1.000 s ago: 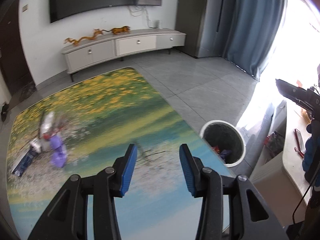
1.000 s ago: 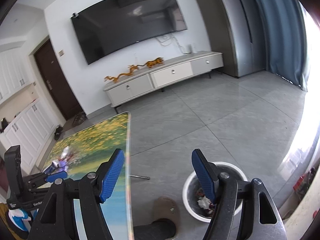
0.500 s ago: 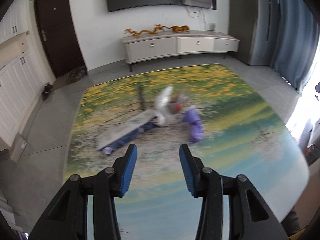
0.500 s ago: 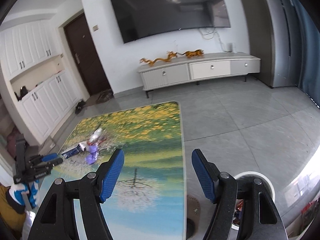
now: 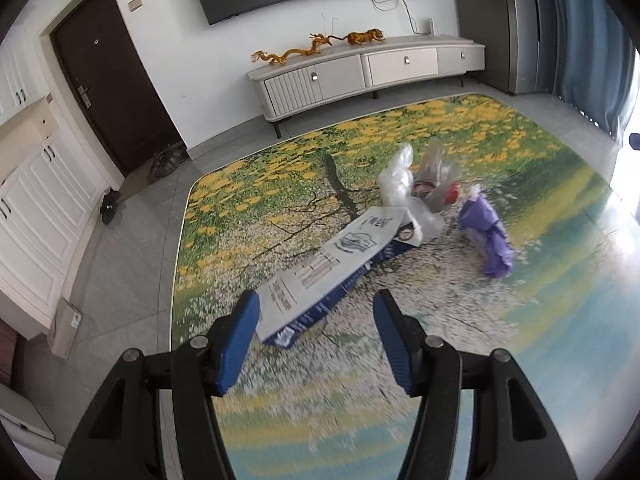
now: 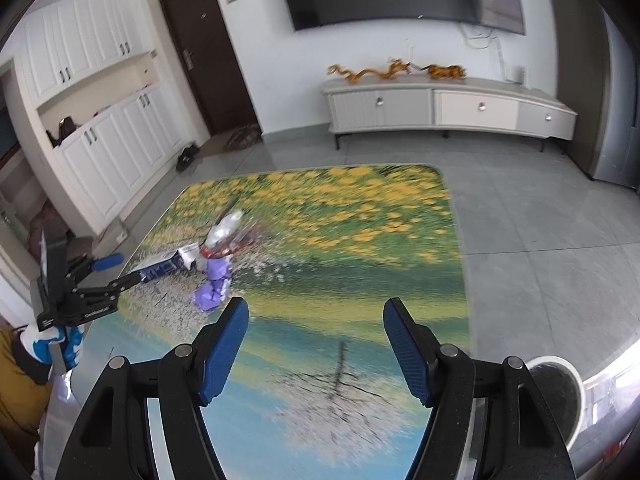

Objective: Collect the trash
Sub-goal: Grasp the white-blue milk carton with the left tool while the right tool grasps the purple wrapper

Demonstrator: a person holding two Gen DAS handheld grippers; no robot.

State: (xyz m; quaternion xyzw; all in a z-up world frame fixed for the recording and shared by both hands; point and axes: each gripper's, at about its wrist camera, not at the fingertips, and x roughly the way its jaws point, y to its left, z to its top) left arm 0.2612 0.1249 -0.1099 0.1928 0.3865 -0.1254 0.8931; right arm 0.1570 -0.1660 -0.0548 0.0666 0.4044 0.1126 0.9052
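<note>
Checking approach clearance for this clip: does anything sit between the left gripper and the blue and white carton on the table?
Nothing visible does. The left gripper has just been opening, with nothing between its jaws, and only bare table lies before the near end of the blue and white carton. The plastic wrap and purple wad lie beyond it.

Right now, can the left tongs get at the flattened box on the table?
Probably yes. The left tongs stand open and empty, lined up with the near end of the box; nothing lies between. The purple wrapper and plastic bag sit farther off.
</note>
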